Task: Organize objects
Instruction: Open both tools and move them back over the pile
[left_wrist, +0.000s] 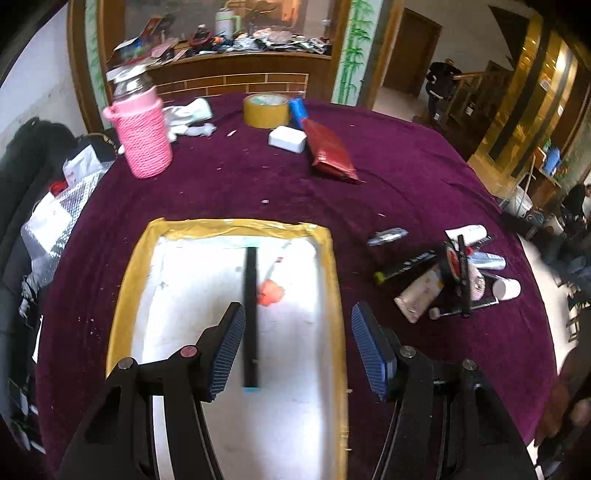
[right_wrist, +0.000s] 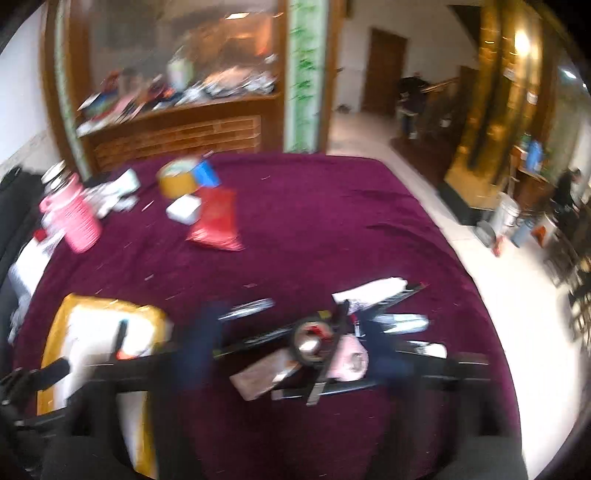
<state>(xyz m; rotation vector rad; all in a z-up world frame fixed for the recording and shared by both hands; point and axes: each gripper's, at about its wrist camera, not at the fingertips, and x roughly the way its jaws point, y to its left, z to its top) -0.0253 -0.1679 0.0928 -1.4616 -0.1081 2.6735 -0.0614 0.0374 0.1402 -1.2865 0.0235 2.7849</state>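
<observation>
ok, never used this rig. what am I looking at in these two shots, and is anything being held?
There is no robot: a person holds a two-finger gripper in each hand, each with a fisheye camera looking along its fingers. The left view shows the left gripper open above a white tray edged in yellow tape. A long black stick and a small orange piece lie in the tray. The blurred right view shows the right gripper wide open over a pile of cosmetics on the purple tablecloth. Neither holds anything.

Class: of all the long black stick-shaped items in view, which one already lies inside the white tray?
The black stick with the light-blue tip, alone inside the yellow-taped white tray; the other black sticks lie in the pile on the purple cloth.
</observation>
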